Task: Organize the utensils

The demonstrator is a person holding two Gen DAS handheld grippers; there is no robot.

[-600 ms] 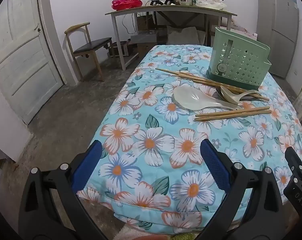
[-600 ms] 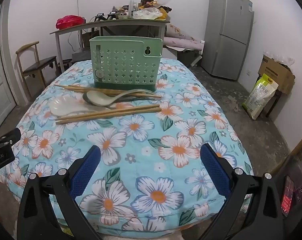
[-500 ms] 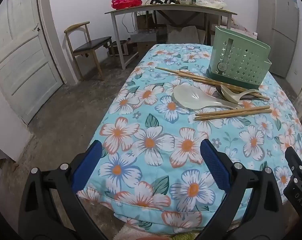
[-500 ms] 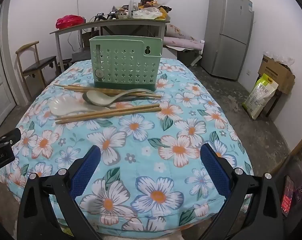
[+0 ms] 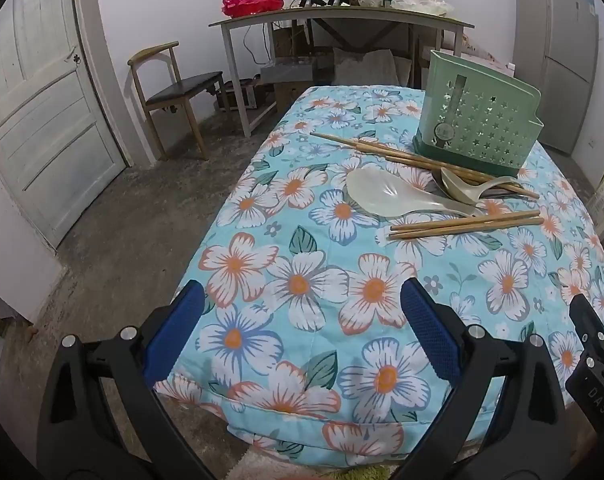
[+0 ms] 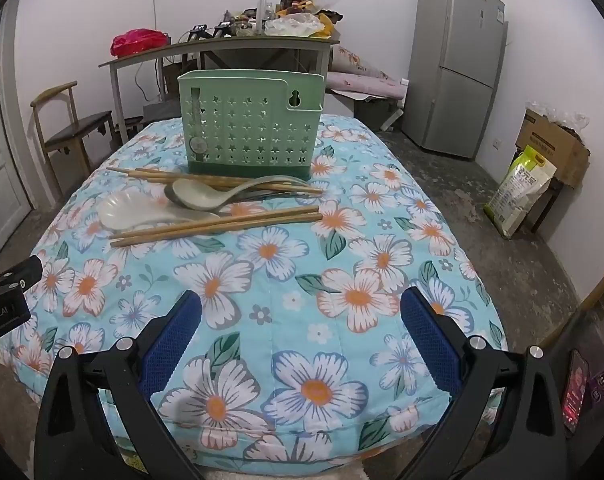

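Note:
A green perforated utensil holder (image 6: 250,125) (image 5: 478,128) stands upright at the far middle of the floral-covered table (image 6: 285,304). In front of it lie a pale rice paddle (image 6: 135,211) (image 5: 386,197), a grey-green soup spoon (image 6: 205,196) (image 5: 466,189) and two bunches of wooden chopsticks: one near the holder (image 6: 221,179) (image 5: 402,156), one closer to me (image 6: 217,225) (image 5: 466,225). My left gripper (image 5: 302,336) and my right gripper (image 6: 299,336) both hover open above the table's near edge, well short of the utensils, with nothing between the blue pads.
Beyond the table stand a cluttered grey desk (image 6: 229,46), a wooden chair (image 5: 173,92), a white door (image 5: 33,120) and a grey fridge (image 6: 458,64). A cardboard box and a green sack (image 6: 522,188) sit on the floor at right.

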